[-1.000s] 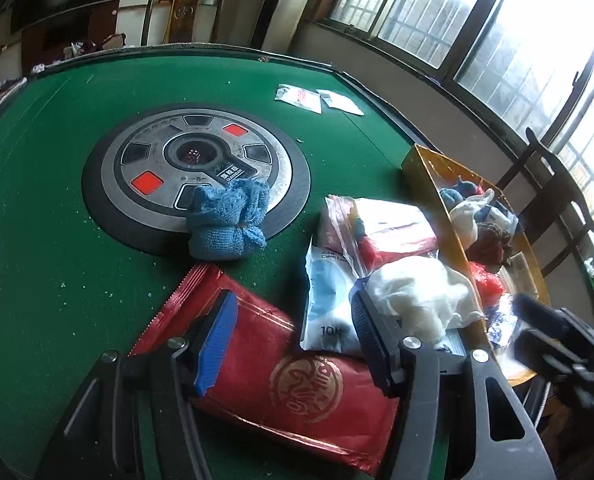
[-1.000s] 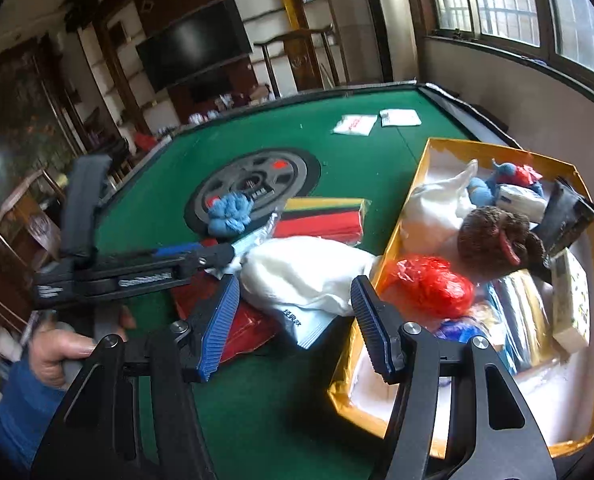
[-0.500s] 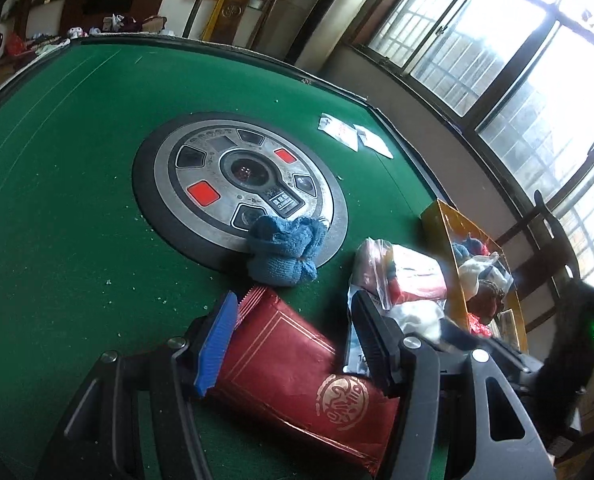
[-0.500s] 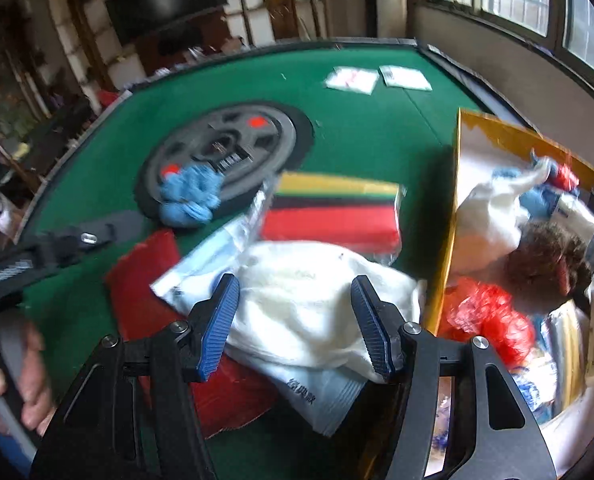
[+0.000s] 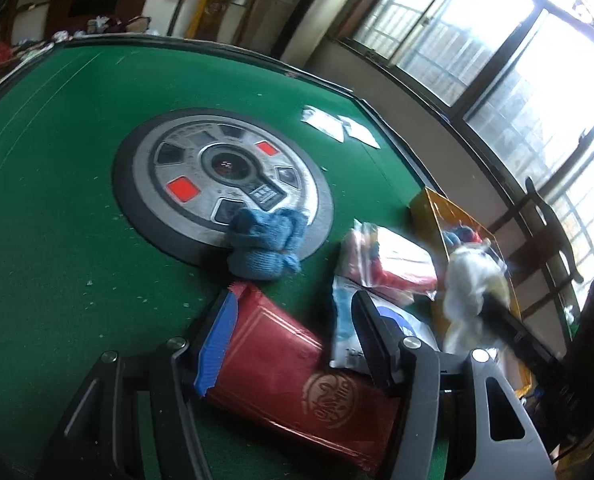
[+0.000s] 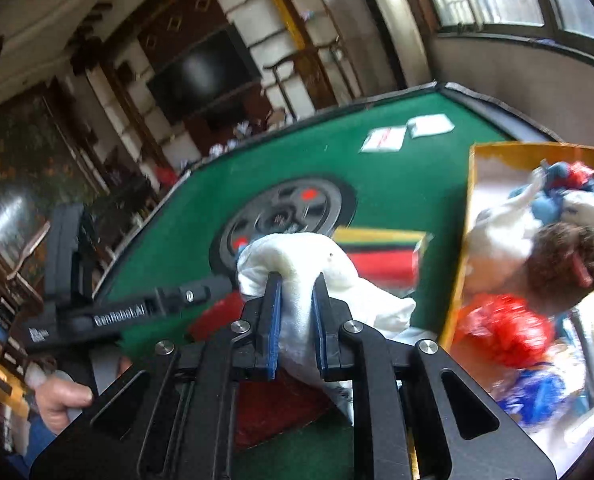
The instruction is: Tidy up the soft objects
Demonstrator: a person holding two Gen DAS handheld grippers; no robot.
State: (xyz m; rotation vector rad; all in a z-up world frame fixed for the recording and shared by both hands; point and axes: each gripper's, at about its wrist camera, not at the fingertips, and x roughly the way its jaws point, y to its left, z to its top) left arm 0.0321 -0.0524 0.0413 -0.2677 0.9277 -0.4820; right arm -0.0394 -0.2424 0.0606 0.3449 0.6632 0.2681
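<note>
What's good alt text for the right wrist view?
The right gripper is shut on a white cloth, held above a green table. To the right, a yellow box holds soft items; to the left is the left gripper.

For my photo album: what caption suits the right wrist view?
Right tool pinches a white cloth above the green table, beside the yellow box.

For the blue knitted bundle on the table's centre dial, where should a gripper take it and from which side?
Grip the blue knitted bundle across its bunched middle, coming from above at the near side. It lies low and lumpy, apart from the red packet, so its flanks look free for the open left gripper.
</note>
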